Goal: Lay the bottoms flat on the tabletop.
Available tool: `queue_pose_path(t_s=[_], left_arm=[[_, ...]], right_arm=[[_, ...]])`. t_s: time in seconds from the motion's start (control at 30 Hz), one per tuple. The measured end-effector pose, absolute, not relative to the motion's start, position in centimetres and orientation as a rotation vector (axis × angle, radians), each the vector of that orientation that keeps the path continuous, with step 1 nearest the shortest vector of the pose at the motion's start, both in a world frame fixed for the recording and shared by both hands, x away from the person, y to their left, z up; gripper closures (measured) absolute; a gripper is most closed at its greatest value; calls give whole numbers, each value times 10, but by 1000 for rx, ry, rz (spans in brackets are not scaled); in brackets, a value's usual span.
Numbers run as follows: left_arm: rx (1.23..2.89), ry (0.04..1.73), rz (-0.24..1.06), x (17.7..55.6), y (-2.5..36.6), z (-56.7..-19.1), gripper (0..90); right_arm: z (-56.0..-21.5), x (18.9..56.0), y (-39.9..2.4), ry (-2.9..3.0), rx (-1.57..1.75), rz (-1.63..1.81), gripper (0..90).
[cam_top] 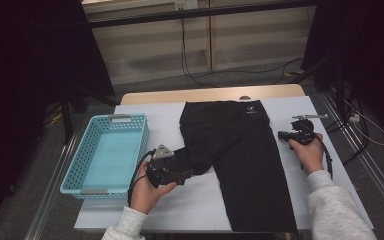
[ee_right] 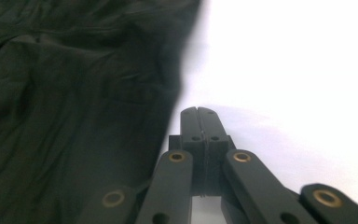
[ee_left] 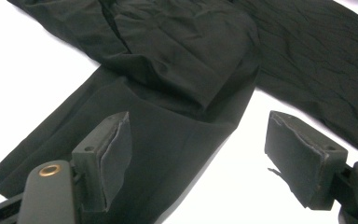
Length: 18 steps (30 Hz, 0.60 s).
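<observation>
We are hovering our left hand-held gripper (ee_left: 198,158), gaping and empty, over the folded leg of the trousers (cam_top: 240,160); right hand-held gripper (ee_right: 199,116) sitting closed, empty, beside their waist.

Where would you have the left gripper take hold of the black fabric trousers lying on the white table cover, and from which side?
Probably the hem of the folded-over leg of the black fabric trousers, approached from the turquoise plastic basket side. That end lies loose and layered, right before the open left gripper, so its free edge should slip between the jaws. The flat middle offers no edge.
</observation>
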<state>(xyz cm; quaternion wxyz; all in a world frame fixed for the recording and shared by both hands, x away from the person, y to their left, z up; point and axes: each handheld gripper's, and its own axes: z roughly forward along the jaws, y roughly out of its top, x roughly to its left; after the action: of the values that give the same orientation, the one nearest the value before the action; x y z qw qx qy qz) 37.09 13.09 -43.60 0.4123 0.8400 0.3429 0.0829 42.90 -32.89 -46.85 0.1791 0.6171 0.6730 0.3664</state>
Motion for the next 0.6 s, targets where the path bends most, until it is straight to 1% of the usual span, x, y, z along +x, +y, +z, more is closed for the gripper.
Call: queue_pose_path(t_s=[0.1,0.13,0.2,0.27,0.3,0.33,0.4,0.5,0.53,0.6], left_arm=[[2116,860,212,371,131,-436,233],[2114,862,213,371,131,-436,232],[2112,867,212,372,132,-436,232],[2115,862,216,372,132,-436,232],[2118,859,215,372,131,-436,231],[2116,860,213,371,131,-436,231],[2114,860,211,371,129,-436,231],[2117,857,214,371,128,-437,231],[2118,856,211,372,128,-437,231],[2120,854,216,372,128,-437,231]], right_arm=[[-468,427,-335,1903,1771,1053,898],[-469,426,-334,1910,1770,1076,834],[-467,421,-329,1924,1745,1070,734],[-467,418,-322,1938,1742,1093,689],[-467,416,-319,1943,1730,1096,643],[-468,416,-315,1951,1709,1098,632],[-468,420,-309,1974,1675,1086,624],[-469,428,-303,1959,1659,1066,645],[-470,430,-301,1952,1663,1074,667],[-470,432,-297,1951,1646,1023,775]])
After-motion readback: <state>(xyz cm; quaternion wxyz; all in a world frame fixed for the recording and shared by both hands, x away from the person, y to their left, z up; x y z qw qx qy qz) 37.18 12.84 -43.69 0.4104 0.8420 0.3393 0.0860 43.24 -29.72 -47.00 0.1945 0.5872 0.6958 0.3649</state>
